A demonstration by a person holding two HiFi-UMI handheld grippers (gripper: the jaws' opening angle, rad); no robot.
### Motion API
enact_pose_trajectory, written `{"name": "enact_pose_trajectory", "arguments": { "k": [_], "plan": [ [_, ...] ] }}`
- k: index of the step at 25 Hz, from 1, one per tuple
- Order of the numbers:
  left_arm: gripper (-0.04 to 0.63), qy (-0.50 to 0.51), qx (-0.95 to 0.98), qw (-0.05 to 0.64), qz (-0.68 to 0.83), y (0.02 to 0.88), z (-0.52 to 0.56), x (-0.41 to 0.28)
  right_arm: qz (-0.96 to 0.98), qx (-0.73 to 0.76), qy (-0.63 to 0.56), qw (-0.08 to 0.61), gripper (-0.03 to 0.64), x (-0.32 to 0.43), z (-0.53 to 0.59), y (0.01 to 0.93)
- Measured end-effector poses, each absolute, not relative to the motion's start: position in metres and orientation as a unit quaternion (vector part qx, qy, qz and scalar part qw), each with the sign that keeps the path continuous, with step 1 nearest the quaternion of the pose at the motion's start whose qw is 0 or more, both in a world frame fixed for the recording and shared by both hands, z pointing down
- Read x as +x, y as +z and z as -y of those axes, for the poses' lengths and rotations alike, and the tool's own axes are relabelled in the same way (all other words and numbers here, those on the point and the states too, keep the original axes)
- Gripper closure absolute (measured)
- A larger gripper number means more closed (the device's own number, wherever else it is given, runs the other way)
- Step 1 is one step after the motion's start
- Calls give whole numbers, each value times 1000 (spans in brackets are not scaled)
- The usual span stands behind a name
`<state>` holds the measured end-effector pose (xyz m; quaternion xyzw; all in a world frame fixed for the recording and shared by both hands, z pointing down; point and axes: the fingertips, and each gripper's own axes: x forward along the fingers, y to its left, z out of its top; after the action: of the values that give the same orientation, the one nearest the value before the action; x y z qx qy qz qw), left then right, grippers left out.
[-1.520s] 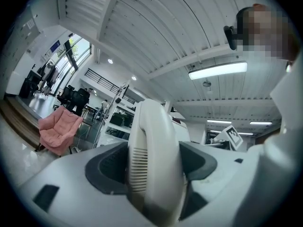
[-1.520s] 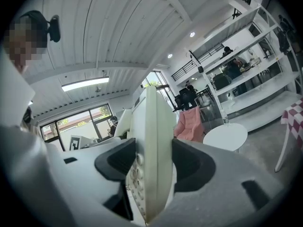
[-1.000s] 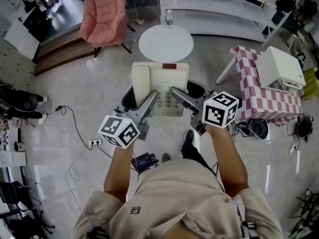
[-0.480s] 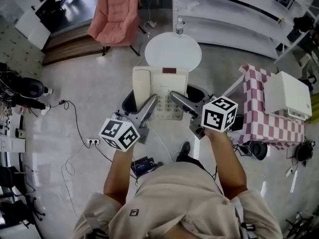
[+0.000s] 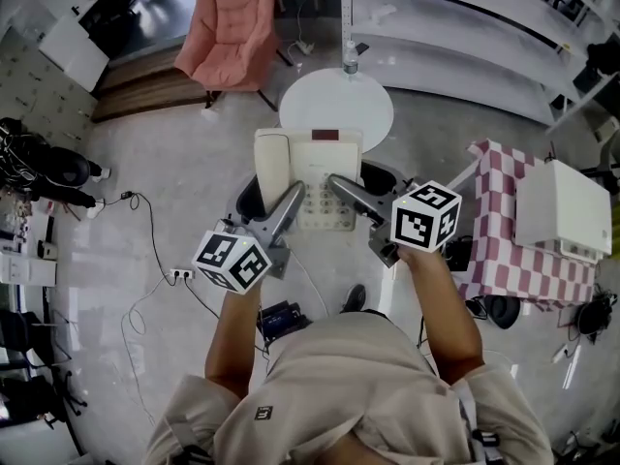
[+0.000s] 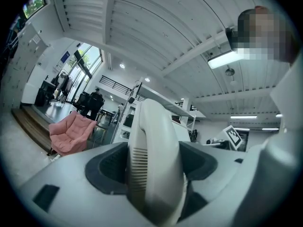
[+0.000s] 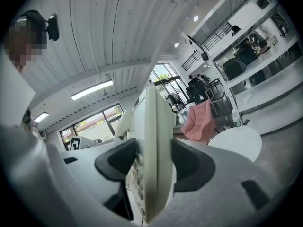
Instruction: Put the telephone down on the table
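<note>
Telephone (image 5: 312,163) hung in the air, carried by both claws. Left gripper (image 5: 294,197) was clamped on the handset side and right gripper (image 5: 337,184) pinched the keypad edge. Round white table (image 5: 334,114) lay straight ahead past its far end, with the phone's long axis pointing at it and both arms equally near.

One cream plastic desk telephone (image 5: 329,158). Two grey hand-held grippers: the left gripper (image 5: 294,199) and the right gripper (image 5: 341,183). Far ahead there's one round white table (image 5: 320,109) with one clear plastic bottle (image 5: 350,56). Far left, one pink padded armchair (image 5: 231,27). Near left on the floor, one white power strip (image 5: 180,276). To the right, one pink-checked cloth-covered table (image 5: 494,221) carrying one white box (image 5: 562,206).
</note>
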<state>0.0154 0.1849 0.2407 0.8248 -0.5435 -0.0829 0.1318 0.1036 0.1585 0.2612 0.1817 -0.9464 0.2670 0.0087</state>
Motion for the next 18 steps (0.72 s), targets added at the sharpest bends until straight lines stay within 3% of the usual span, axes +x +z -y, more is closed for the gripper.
{"name": "enact_pose_trajectory", "arguments": {
  "k": [18],
  "plan": [
    [272,-89,841,148,512,255,-99,49,938,216,272,16,397,138,-79,272]
  ]
}}
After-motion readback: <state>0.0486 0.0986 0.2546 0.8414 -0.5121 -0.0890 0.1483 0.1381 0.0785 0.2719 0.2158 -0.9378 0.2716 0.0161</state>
